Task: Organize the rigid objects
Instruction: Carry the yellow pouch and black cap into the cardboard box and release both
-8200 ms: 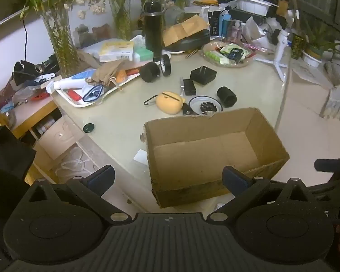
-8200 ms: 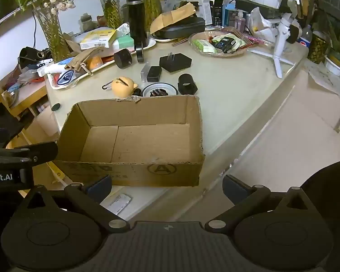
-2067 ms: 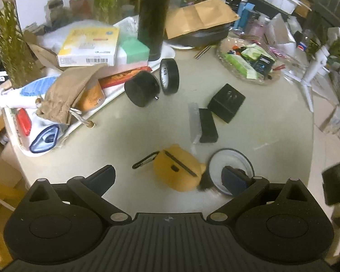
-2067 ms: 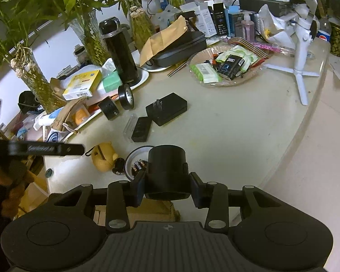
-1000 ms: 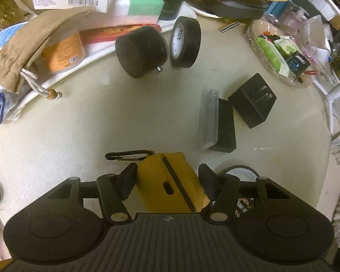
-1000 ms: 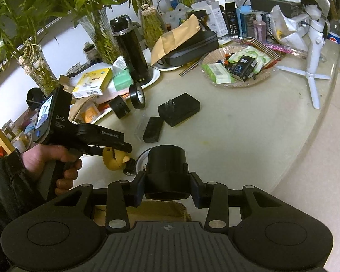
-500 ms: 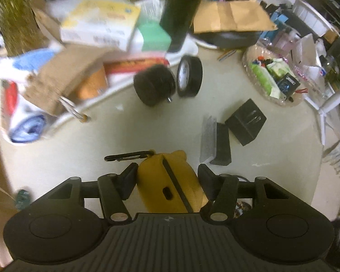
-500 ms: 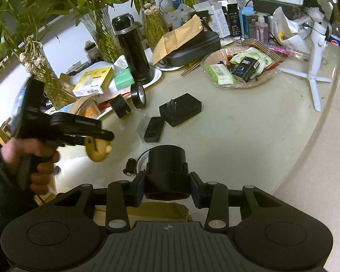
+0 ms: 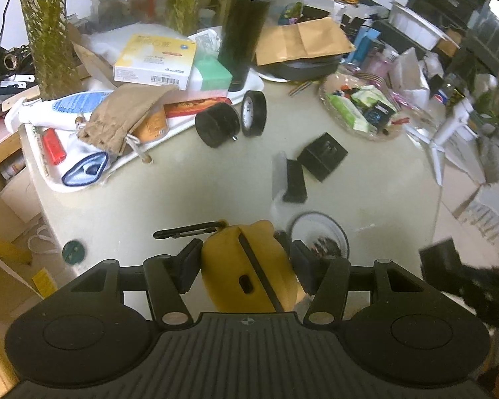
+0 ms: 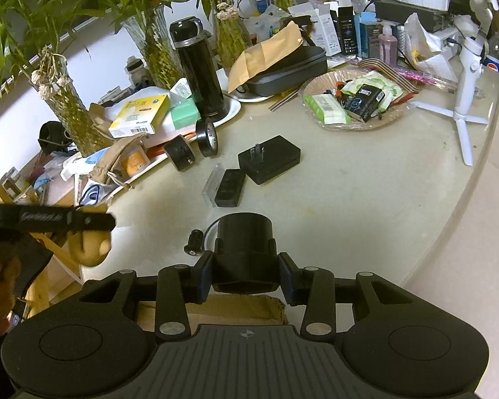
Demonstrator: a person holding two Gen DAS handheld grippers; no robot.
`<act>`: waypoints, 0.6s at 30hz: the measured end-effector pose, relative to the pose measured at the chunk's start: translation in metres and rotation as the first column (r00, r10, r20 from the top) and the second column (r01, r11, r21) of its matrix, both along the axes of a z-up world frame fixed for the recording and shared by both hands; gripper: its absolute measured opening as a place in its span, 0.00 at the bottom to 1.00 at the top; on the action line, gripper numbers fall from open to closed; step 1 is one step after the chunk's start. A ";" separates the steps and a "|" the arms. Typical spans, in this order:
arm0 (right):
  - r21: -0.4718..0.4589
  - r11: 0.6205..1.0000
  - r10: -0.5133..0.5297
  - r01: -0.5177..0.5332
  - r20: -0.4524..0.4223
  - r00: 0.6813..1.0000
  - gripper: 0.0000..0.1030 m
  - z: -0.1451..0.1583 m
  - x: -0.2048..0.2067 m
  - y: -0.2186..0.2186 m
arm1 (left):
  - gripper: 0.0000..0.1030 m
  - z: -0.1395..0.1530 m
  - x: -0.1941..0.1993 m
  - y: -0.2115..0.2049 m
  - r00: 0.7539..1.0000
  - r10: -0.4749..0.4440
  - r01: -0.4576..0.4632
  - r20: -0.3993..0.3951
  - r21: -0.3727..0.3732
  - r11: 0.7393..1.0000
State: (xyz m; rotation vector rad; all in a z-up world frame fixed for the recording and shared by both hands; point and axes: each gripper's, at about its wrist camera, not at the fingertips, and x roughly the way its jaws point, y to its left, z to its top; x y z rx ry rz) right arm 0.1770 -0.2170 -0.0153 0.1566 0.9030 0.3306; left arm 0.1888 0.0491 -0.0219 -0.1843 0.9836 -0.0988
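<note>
From the left wrist, the left gripper (image 9: 246,267) is pinching a yellow case (image 9: 249,272) across its flanks, lifted clear of the bench (image 9: 183,193), with its black carabiner (image 9: 188,229) jutting out to the left. The case looks like a light, smooth, rounded shell, so I judge it could slip or swivel between the pads; squeezing the widest part, away from the dark seam, seems the soundest hold. Just right of the case lies a round dish (image 9: 319,236) holding small dark bits, blurred here. From the right wrist, the right gripper (image 10: 244,277) is clamped on a black cylinder (image 10: 243,246), which appears stiff, matte and fairly light, well seated on its squared base. Below the cylinder shows the torn brown edge of a cardboard box (image 10: 216,309), probably the place to drop it. Left of the cylinder, the yellow case (image 10: 89,247) hangs off the bench edge.
</note>
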 end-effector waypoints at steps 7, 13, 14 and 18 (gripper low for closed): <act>-0.006 1.000 0.005 -0.005 -0.001 1.000 0.42 0.000 -0.004 0.003 | 0.54 0.003 -0.028 -0.006 0.999 -0.045 0.045 0.012 0.006 0.999; -0.006 0.999 0.037 -0.037 -0.009 0.999 0.42 -0.003 -0.018 0.012 | 0.53 -0.001 -0.044 -0.007 0.997 -0.075 0.074 -0.013 -0.034 0.997; -0.008 0.999 0.042 -0.042 -0.011 0.999 0.42 -0.003 -0.021 0.014 | 0.53 -0.002 -0.046 -0.008 0.997 -0.080 0.080 -0.016 -0.034 0.996; -0.012 0.999 0.049 -0.050 -0.032 0.998 0.42 -0.008 -0.029 0.016 | 0.52 -0.005 -0.057 -0.012 0.993 -0.110 0.110 -0.029 -0.030 0.994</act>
